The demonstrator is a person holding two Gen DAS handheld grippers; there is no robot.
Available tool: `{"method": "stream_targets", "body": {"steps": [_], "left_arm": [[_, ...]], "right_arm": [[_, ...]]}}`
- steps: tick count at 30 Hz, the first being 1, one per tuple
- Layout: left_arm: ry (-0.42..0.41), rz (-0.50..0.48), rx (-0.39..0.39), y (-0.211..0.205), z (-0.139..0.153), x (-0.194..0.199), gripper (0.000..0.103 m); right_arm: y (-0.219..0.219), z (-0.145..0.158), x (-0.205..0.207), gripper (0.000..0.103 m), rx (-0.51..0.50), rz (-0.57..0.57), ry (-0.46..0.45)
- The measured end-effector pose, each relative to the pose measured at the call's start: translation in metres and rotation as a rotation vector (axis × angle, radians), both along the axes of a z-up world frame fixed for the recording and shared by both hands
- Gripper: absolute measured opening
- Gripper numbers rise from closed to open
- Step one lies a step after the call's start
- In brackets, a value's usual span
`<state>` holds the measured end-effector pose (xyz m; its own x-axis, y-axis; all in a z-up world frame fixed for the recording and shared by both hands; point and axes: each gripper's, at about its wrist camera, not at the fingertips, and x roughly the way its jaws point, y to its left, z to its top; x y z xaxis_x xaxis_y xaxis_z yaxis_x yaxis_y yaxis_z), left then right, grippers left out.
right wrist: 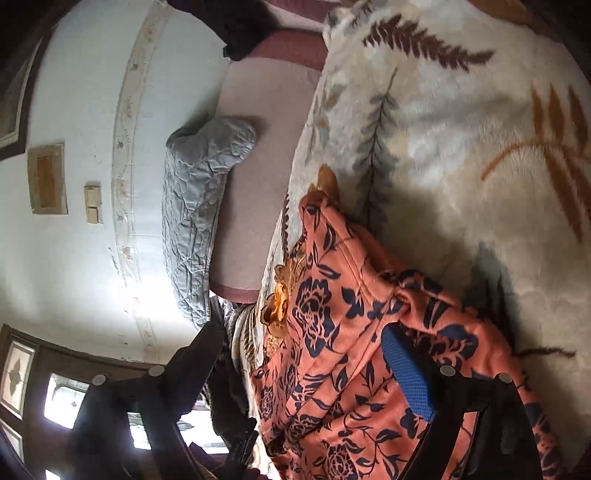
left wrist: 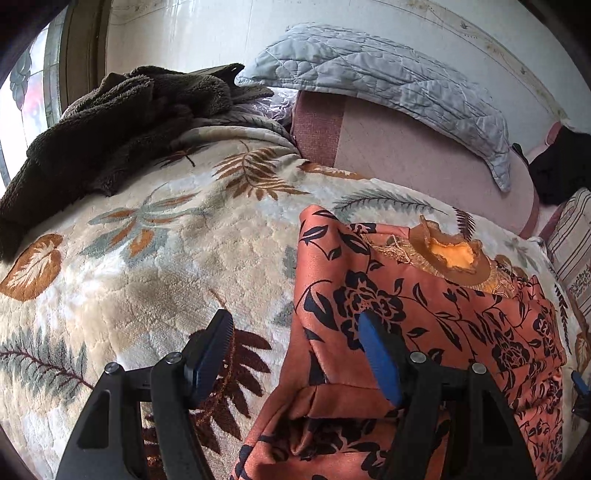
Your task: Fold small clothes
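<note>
The left gripper hangs over a bed with its jaws apart, clasping nothing. One finger sits above the blanket; the other finger sits above the edge of the top. Whether that finger touches the cloth cannot be told.

The top is orange with a dark flower print and a frilled gold collar. It lies on the blanket from 3 to 5 o'clock in the left view, collar at 2 o'clock, with a folded flap at 6 o'clock.

The right gripper is rolled sideways, its jaws released and wide apart. Its blue pad lies over the top, which fills that view from 4 to 6 o'clock. No cloth is pinched between the jaws.

The cream blanket bears a leaf print. A brown fleece is heaped at 10 o'clock in the left view. A grey quilted pillow leans against the pale wall at 1 o'clock, above a pink sheet.
</note>
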<state>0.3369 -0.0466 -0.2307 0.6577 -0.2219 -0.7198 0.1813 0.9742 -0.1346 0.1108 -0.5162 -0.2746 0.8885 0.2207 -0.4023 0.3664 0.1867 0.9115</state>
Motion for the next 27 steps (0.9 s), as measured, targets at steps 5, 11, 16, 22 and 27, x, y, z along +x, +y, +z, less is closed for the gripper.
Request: {"method": "stream_targets", "body": {"steps": [5,11,16,22,27], "left_arm": [[-0.079,-0.088,-0.006,-0.017,0.013,-0.013,0.071],[0.059,-0.094,0.217,-0.038,-0.024,-0.002,0.071],[0.086,-0.077,0.165,-0.030,-0.024,0.001,0.072],[0.011,-0.128,0.104,-0.039,-0.008,-0.010,0.072],[0.071,-0.125,0.209,-0.052,-0.031,-0.006,0.073]], "right_arm": [[0.011,0.026,0.034,0.067,-0.172,0.100,-0.001],[0.023,-0.021,0.096,0.055,-0.215,0.219,0.228],[0.028,-0.024,0.106,0.043,-0.276,0.238,0.296],[0.039,0.001,0.130,0.043,-0.454,0.218,0.292],[0.030,-0.030,0.167,0.043,-0.460,0.278,0.404]]}}
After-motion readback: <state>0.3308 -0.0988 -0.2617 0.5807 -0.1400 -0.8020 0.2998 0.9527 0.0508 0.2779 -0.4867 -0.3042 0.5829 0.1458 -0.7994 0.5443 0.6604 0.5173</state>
